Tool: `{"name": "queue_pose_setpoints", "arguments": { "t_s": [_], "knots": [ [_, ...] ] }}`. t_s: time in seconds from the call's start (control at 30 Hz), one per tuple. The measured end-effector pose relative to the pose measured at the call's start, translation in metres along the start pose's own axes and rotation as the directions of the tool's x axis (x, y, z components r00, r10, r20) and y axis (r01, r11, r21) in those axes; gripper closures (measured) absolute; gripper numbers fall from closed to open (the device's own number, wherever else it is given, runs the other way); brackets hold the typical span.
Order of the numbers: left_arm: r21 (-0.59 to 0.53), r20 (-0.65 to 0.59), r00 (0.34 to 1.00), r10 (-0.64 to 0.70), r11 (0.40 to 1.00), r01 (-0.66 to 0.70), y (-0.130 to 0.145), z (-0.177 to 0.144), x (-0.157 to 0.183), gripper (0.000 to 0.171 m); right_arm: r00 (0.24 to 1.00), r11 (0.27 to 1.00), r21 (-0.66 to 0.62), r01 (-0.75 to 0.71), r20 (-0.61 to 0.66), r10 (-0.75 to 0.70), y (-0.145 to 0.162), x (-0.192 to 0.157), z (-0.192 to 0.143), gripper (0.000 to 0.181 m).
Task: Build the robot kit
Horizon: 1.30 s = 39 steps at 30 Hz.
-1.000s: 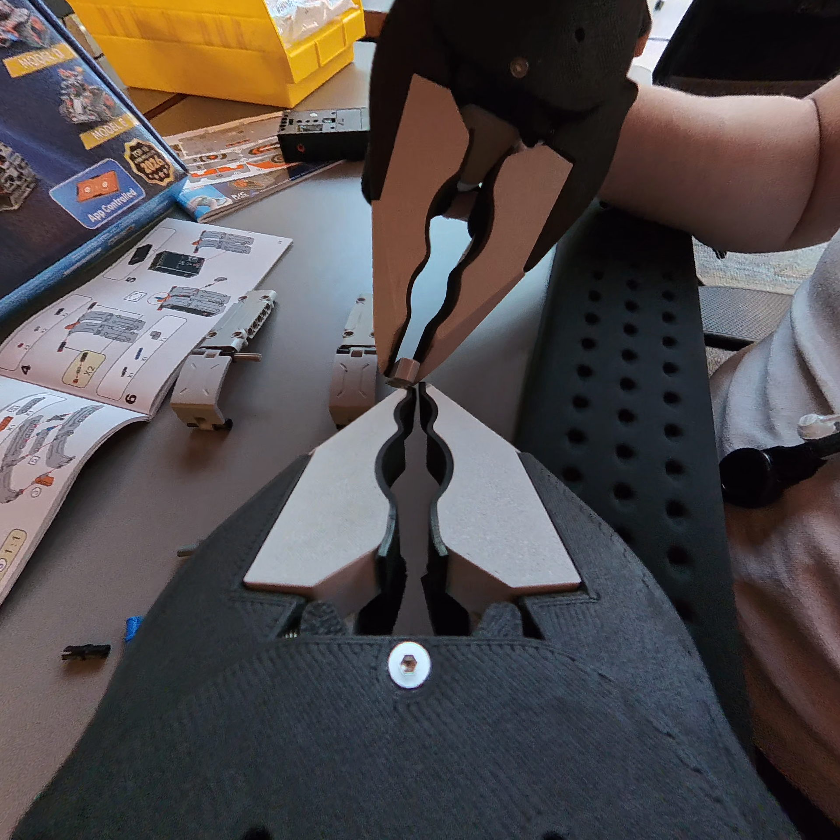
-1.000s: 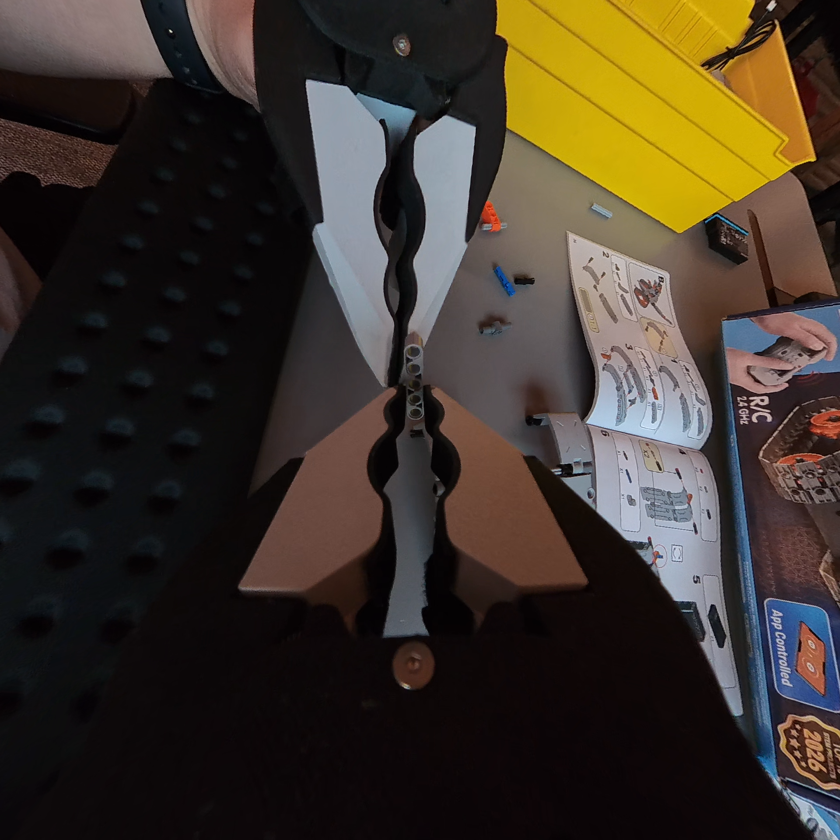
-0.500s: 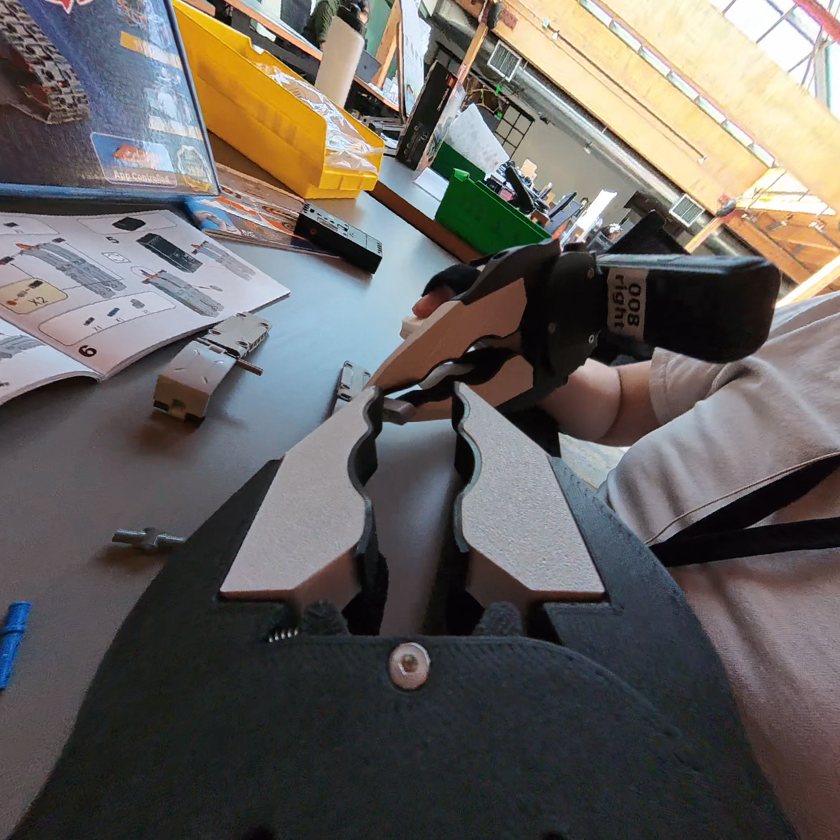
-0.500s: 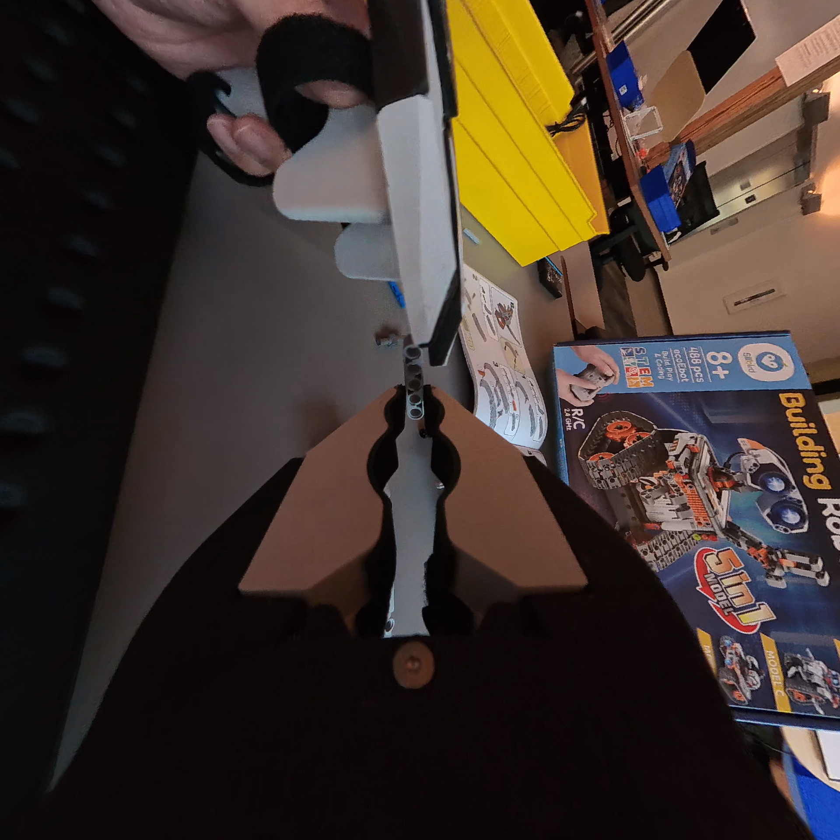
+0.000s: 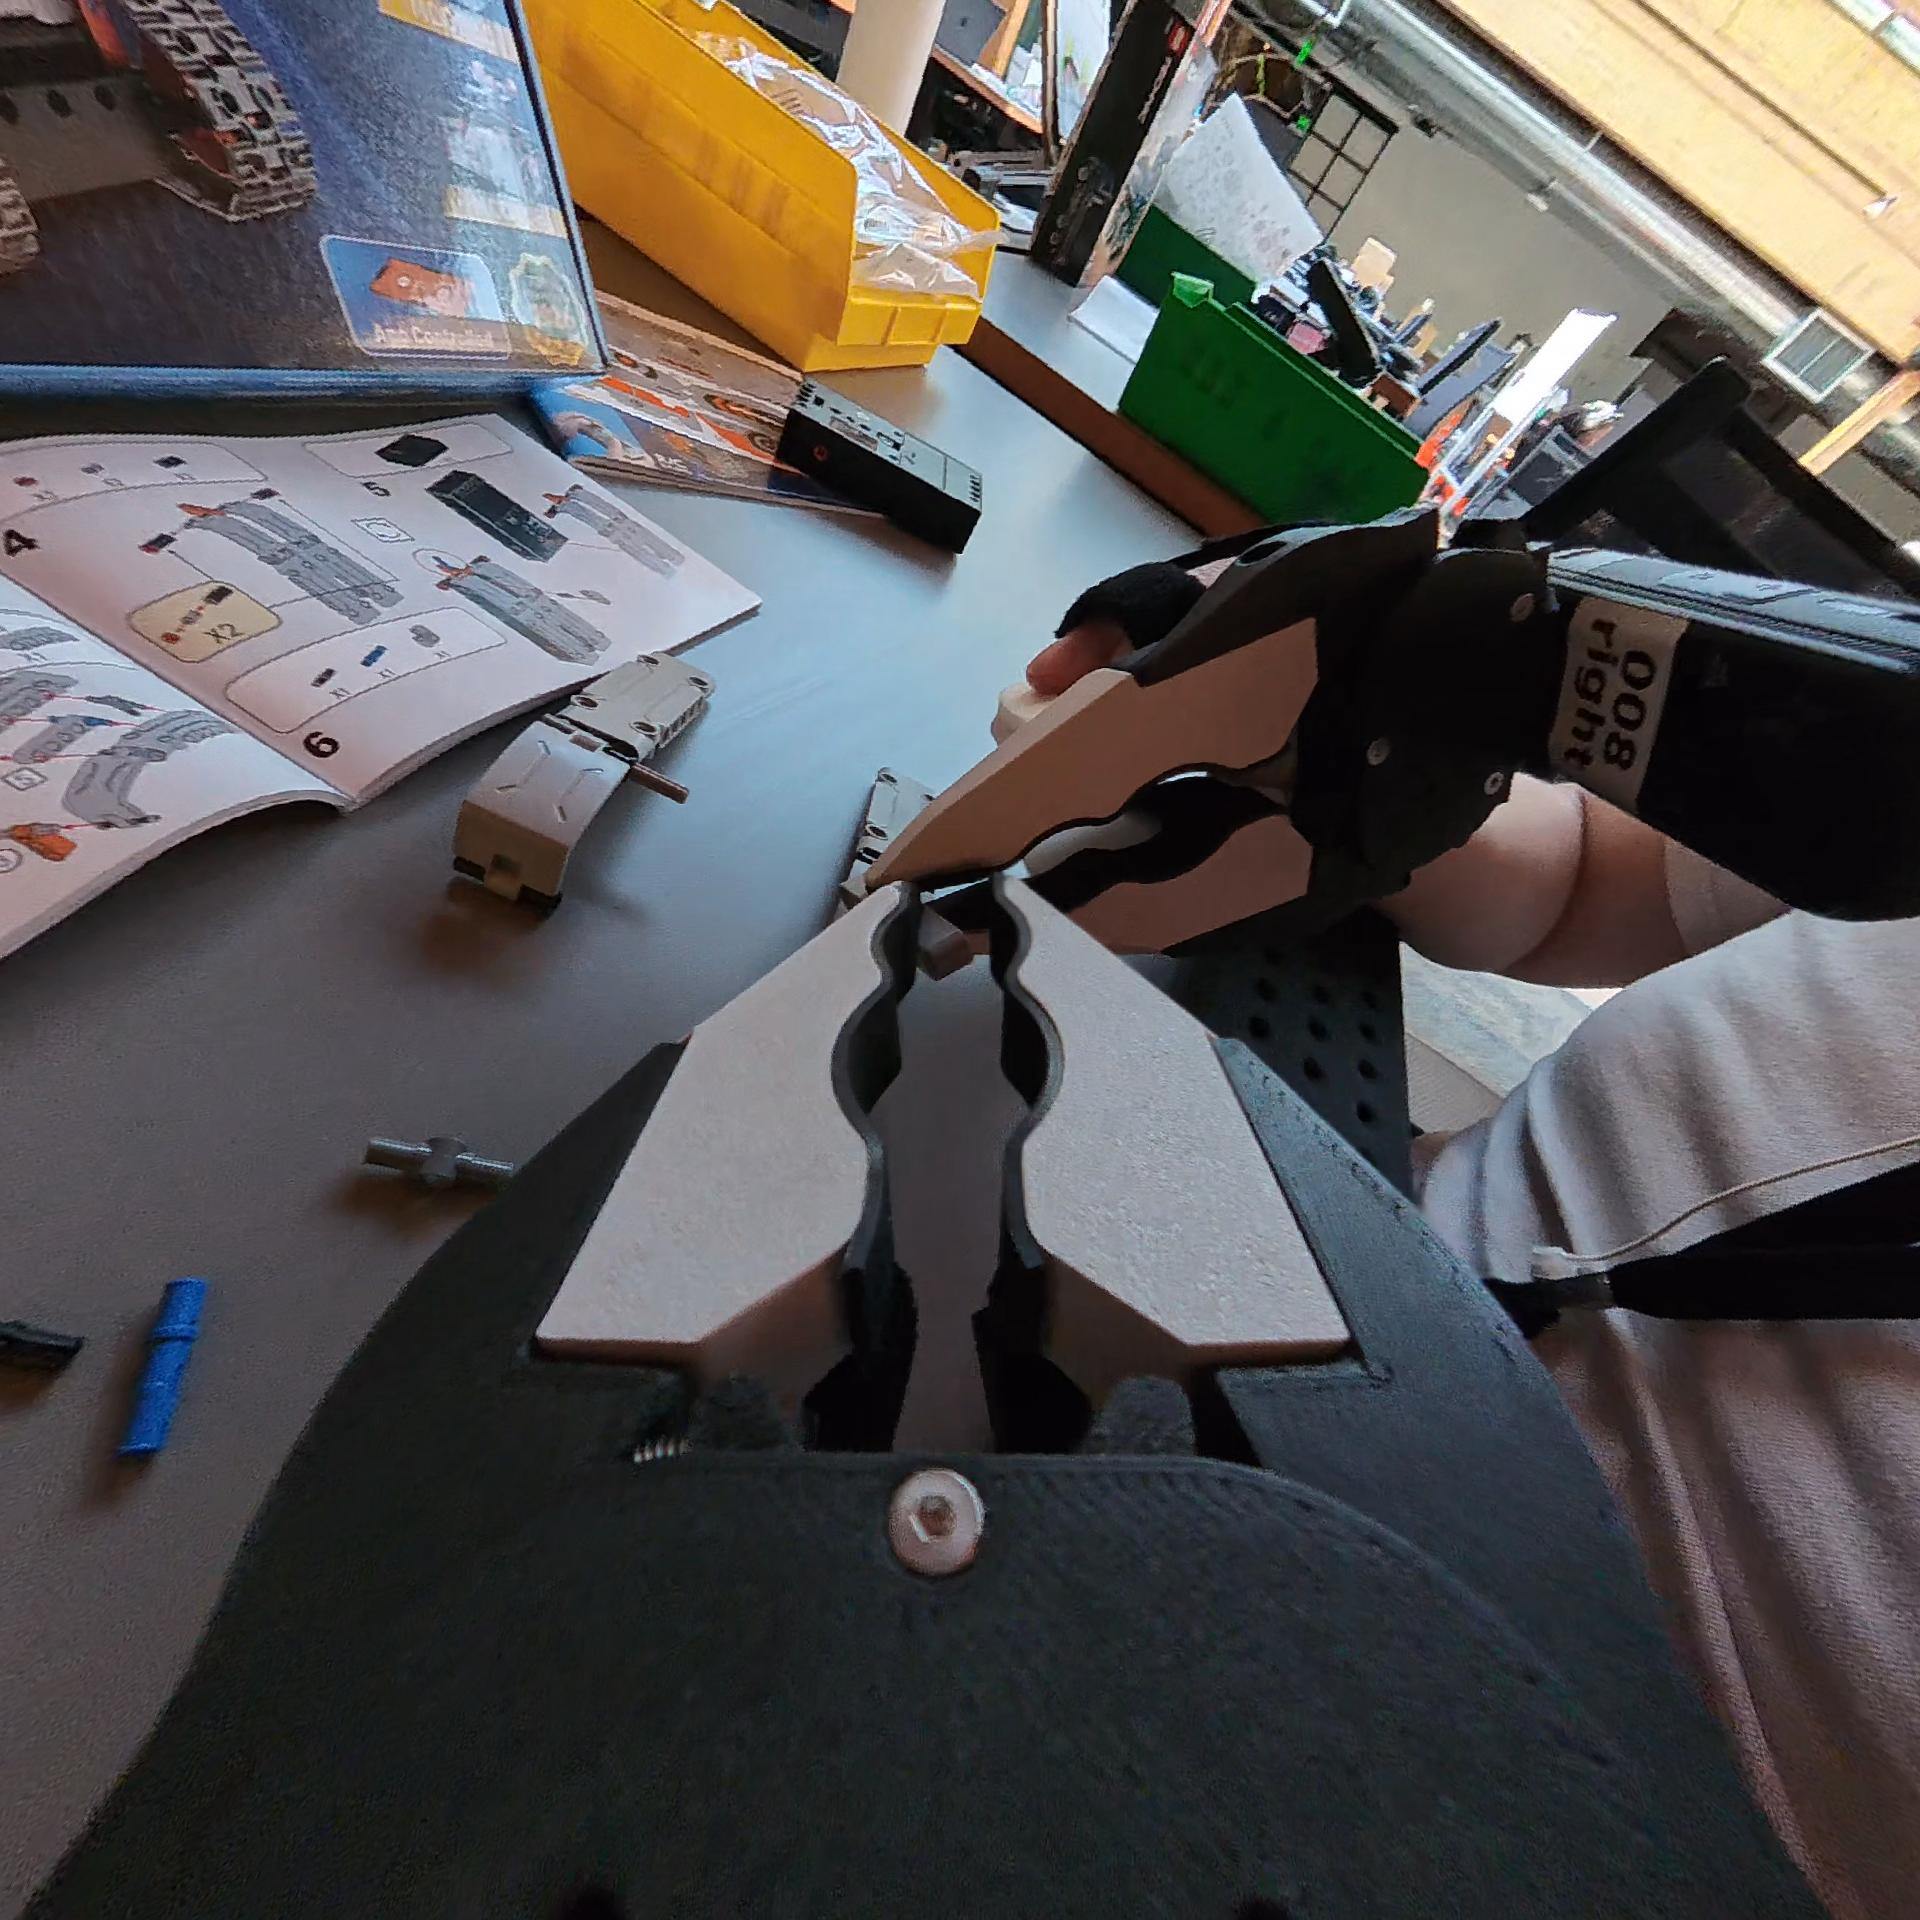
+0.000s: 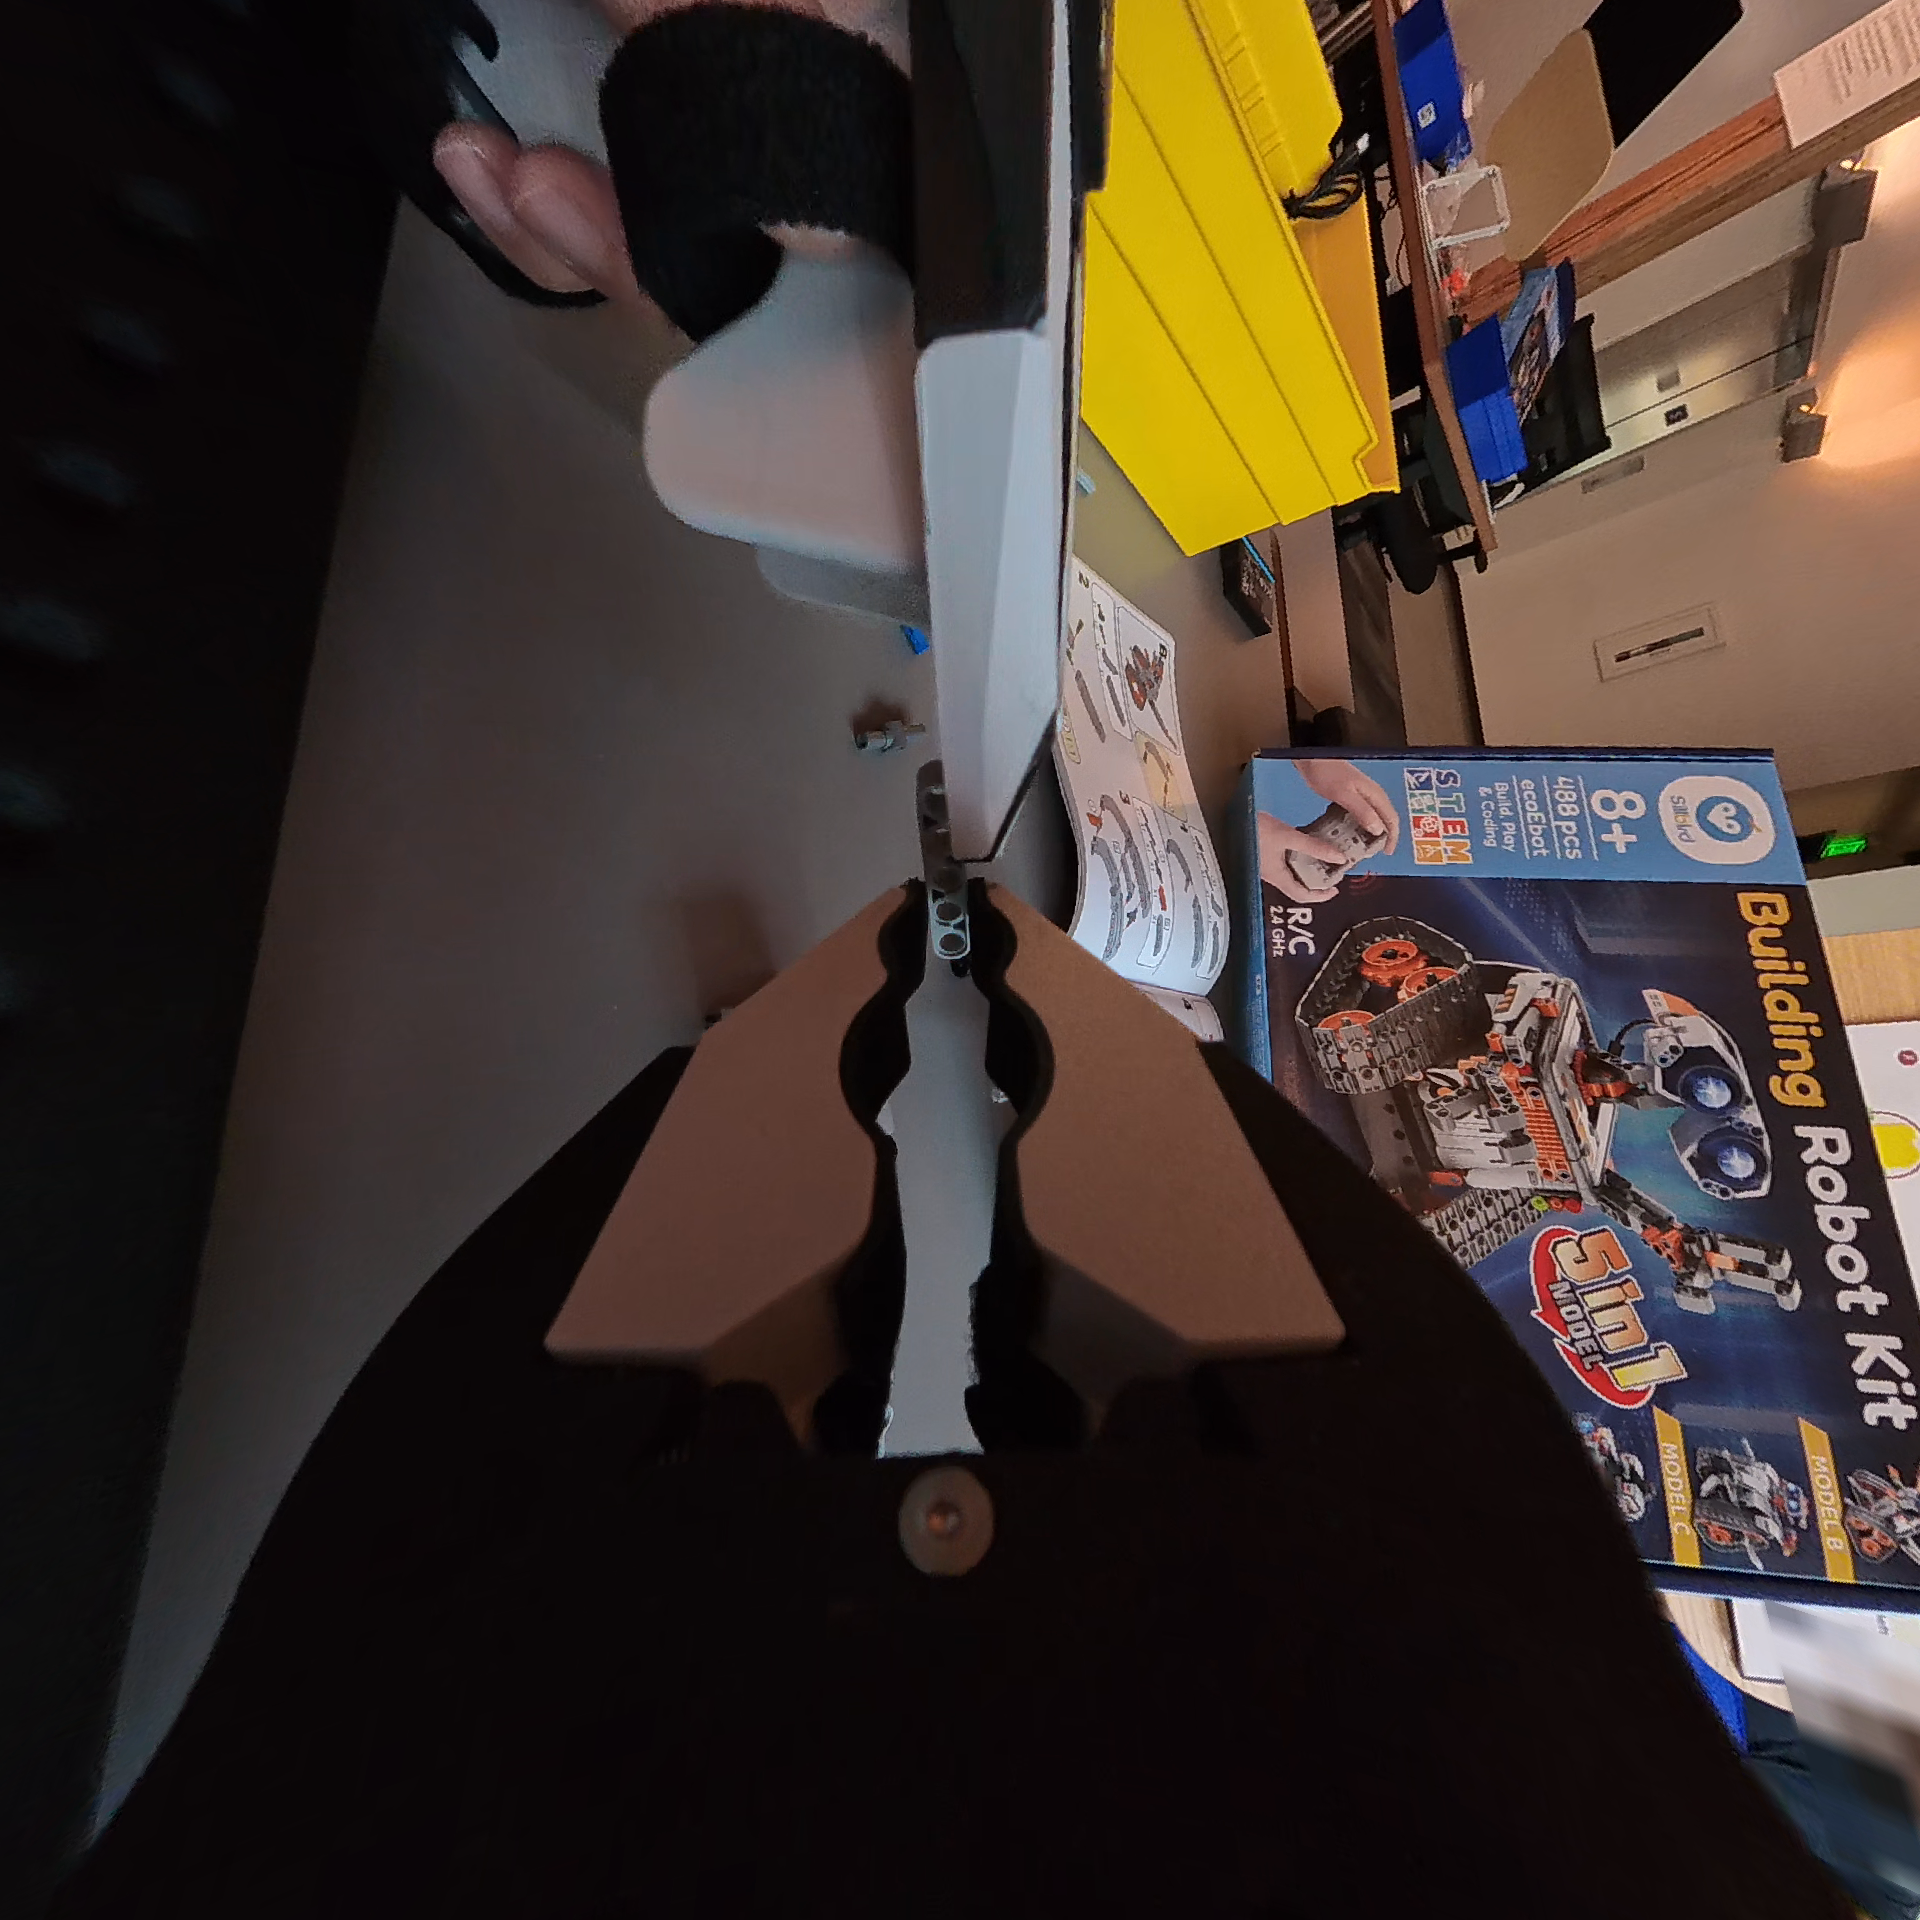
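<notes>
My right gripper (image 6: 948, 896) is shut on a short grey beam with holes (image 6: 948, 920), which sticks out past its tips. In the left wrist view the right gripper (image 5: 914, 891) reaches in from the right, held in a person's hand. My left gripper (image 5: 951, 902) is open, with its tips on either side of the beam's free end (image 5: 948, 943), and the beam end sits near the left finger. In the right wrist view the left gripper (image 6: 982, 831) shows edge-on just above the beam. Both are held above the grey table (image 5: 260, 1039).
On the table lie an open instruction booklet (image 5: 312, 644), a grey part assembly (image 5: 571, 769), a grey axle pin (image 5: 442, 1162), a blue pin (image 5: 166, 1361) and a black module (image 5: 883, 478). A blue kit box (image 5: 260, 177) and a yellow bin (image 5: 727, 177) stand behind. A black perforated chair part (image 5: 1299, 1018) is at the right. Left and right tips are no more than a few centimetres apart.
My left gripper was shut one second ago and is open now. Both grippers have tilted from pointing down at the table to pointing across it. The right gripper still holds the beam.
</notes>
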<state>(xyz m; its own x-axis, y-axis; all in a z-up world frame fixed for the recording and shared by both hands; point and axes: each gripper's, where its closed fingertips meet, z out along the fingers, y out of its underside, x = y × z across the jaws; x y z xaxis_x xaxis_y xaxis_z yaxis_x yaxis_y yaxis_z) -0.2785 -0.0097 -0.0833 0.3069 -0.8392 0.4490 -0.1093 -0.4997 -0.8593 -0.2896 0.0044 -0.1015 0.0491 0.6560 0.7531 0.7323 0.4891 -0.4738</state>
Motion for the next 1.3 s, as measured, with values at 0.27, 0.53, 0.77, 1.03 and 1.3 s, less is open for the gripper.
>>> {"name": "queue_pose_setpoints", "arguments": {
  "t_s": [0.27,0.53,0.77,1.03,1.3],
  "knots": [
    [-0.005,0.028,0.998,0.047,0.999,-0.047,0.001,-0.001,-0.002,0.150,1.000,1.000,-0.024,0.003,-0.012,-0.004,0.002,0.001,0.001,0.174],
    [0.006,0.178,0.975,0.129,0.991,-0.133,-0.003,-0.008,-0.018,0.135,0.998,1.000,-0.013,-0.004,-0.069,0.003,-0.001,0.010,-0.002,0.174],
    [-0.096,0.142,0.974,0.175,0.982,-0.162,0.012,0.003,-0.011,0.165,0.996,0.999,-0.004,0.041,-0.073,-0.042,-0.004,0.008,-0.003,0.174],
    [-0.063,0.098,0.983,0.153,0.987,-0.147,0.009,0.000,-0.007,0.165,0.995,0.998,0.027,0.060,-0.083,-0.057,-0.010,0.009,-0.007,0.174],
    [-0.050,0.059,0.993,0.106,0.993,-0.103,0.008,-0.001,-0.006,0.165,0.997,0.998,0.053,0.045,-0.058,-0.042,-0.012,0.006,-0.008,0.174]
  ]
}}
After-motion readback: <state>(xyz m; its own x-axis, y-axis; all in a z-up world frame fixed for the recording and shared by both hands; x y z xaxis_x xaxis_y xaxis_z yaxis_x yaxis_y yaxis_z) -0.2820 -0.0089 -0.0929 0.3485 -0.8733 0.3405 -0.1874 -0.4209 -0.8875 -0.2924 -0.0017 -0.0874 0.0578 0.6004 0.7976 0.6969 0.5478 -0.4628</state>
